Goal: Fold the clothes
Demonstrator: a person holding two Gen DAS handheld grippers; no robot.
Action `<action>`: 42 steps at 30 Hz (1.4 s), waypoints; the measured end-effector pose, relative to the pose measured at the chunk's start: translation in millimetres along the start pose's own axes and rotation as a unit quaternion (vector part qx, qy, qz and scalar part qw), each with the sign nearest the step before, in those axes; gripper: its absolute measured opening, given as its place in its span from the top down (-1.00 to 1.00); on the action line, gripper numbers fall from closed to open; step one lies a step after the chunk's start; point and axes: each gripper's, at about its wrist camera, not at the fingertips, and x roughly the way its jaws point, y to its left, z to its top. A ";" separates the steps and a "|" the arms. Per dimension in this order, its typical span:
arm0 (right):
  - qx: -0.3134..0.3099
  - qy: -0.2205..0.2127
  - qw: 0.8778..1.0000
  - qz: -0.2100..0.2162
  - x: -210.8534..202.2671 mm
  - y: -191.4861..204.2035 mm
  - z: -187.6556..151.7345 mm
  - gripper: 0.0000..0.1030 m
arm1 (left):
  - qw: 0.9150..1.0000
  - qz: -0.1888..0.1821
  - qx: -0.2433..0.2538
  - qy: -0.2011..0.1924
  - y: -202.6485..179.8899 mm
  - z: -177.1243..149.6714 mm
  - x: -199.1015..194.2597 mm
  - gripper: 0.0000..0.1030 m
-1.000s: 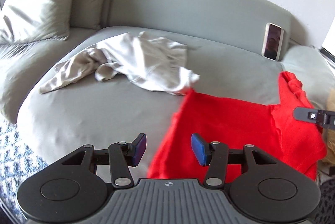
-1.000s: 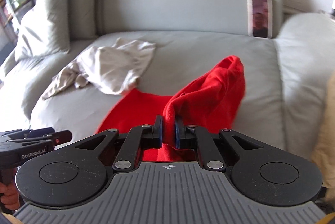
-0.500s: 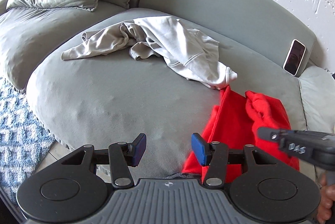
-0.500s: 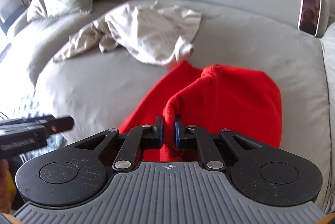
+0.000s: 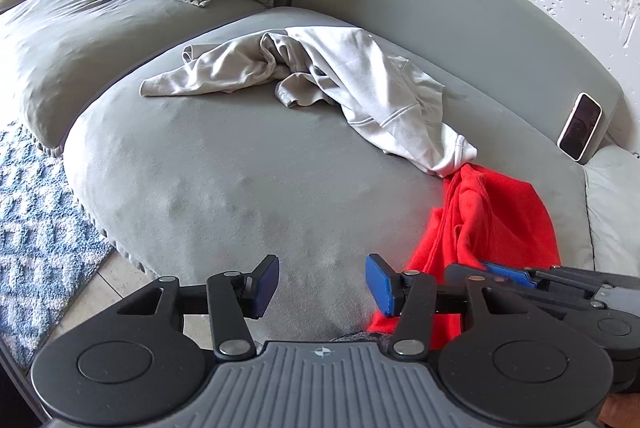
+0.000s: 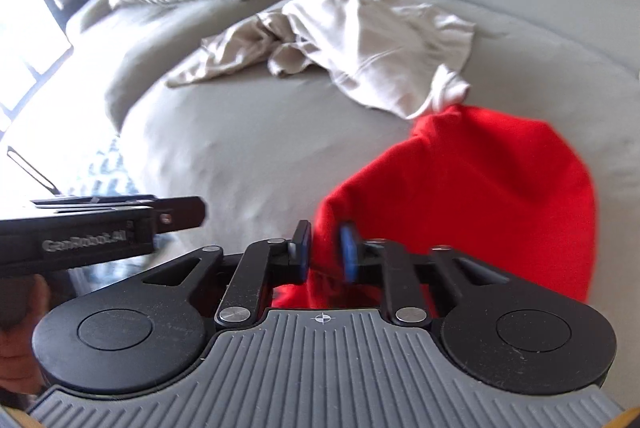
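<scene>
Beige garment [image 5: 360,84] touching red garment [image 5: 500,216], phone [image 5: 580,126] propped behind

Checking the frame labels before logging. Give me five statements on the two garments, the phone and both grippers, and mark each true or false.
1. The left gripper is open with nothing between its pads. True.
2. The red garment lies folded flat and square. False: it is bunched in a loose heap.
3. The beige garment is crumpled on the sofa, its end meeting the red one. True.
4. The phone lies flat on the seat. False: it leans against the backrest.
5. The right gripper holds the beige garment. False: red cloth sits between its parted pads.
</scene>
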 end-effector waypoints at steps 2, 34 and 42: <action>0.043 -0.017 0.999 0.021 -15.7 -12.5 -0.7 0.02 | 1.000 0.003 0.005 -0.007 -3.8 1.3 -4.8 -0.04; 0.410 -0.079 0.904 0.092 3.5 -277.1 -60.9 -0.10 | 0.975 -0.142 0.147 0.091 -91.2 28.4 74.0 -0.67; 0.399 -0.087 0.908 0.094 18.5 -279.1 -40.4 -0.13 | 0.968 -0.133 0.134 0.168 -73.7 26.3 128.0 -0.37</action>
